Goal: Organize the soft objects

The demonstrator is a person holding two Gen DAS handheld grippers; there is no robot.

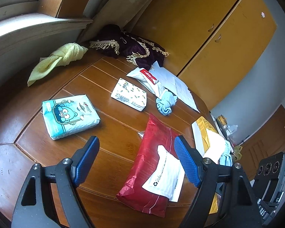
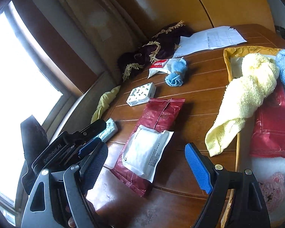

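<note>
Here both the left gripper (image 1: 136, 163) and right gripper (image 2: 148, 163) gape wide, empty.

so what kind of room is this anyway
Most likely a room in a home, perhaps a bedroom or a dining corner. A wooden table stands by a window sill, next to a yellow wardrobe-style cabinet, with household tissue packs and towels scattered about.
</note>
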